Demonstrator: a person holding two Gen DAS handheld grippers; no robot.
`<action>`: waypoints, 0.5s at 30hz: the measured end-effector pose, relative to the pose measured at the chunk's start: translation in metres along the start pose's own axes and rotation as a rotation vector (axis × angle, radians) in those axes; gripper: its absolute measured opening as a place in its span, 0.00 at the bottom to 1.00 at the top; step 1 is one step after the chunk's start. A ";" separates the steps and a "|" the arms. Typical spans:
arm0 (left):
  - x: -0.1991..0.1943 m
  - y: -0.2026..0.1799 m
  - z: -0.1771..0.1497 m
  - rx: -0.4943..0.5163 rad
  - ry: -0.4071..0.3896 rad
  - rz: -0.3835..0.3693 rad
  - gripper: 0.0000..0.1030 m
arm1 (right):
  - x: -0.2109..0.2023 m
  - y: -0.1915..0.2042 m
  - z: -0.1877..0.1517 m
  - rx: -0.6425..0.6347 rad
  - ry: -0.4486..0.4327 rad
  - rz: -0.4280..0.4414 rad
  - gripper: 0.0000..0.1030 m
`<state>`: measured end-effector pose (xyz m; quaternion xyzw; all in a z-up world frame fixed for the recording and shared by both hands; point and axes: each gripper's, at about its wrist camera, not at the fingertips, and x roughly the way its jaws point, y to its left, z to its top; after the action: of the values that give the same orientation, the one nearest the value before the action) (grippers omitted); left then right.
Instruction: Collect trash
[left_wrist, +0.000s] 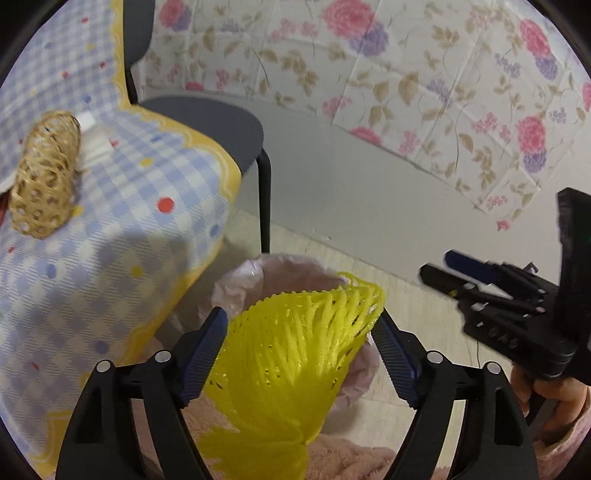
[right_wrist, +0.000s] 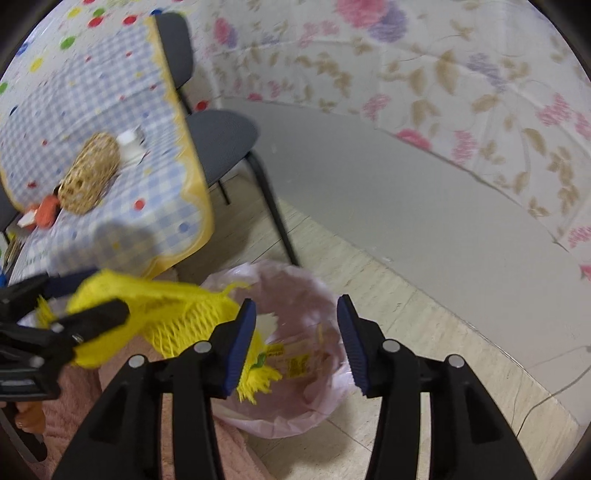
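- Two grippers I'm steering hang over the pink-lined bin (right_wrist: 295, 369).
- My left gripper (left_wrist: 299, 332) is spread wide; the yellow foam net (left_wrist: 295, 354) sits loosely between its pads, above the bin's rim.
- My right gripper (right_wrist: 297, 343) is released, holding nothing, bin directly below.
- On the left, a wicker basket (right_wrist: 90, 173) lies on the checked tablecloth (right_wrist: 110, 122).

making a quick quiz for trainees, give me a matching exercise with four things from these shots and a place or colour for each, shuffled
Things:
1. foam net
2. woven basket
3. trash bag
4. chair

Descriptions:
A. pale pink, lining the bin on the floor
B. dark grey seat, beside the table
C. bright yellow, between the left gripper's fingers
D. tan, lying on the checked tablecloth

Pairs: 1-C, 2-D, 3-A, 4-B
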<state>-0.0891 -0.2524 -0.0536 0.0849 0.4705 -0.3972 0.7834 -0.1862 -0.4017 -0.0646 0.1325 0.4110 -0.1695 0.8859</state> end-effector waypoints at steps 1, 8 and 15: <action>0.003 -0.002 0.000 0.007 0.014 0.001 0.85 | -0.002 -0.006 0.001 0.013 -0.005 -0.006 0.45; 0.022 -0.005 -0.012 -0.017 0.141 -0.270 0.85 | -0.009 -0.021 0.007 0.056 -0.041 0.002 0.46; 0.002 0.021 -0.003 -0.162 0.007 -0.269 0.85 | -0.011 -0.017 0.008 0.051 -0.058 0.023 0.46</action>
<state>-0.0759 -0.2382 -0.0620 -0.0413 0.5108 -0.4590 0.7257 -0.1944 -0.4178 -0.0530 0.1549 0.3789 -0.1735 0.8957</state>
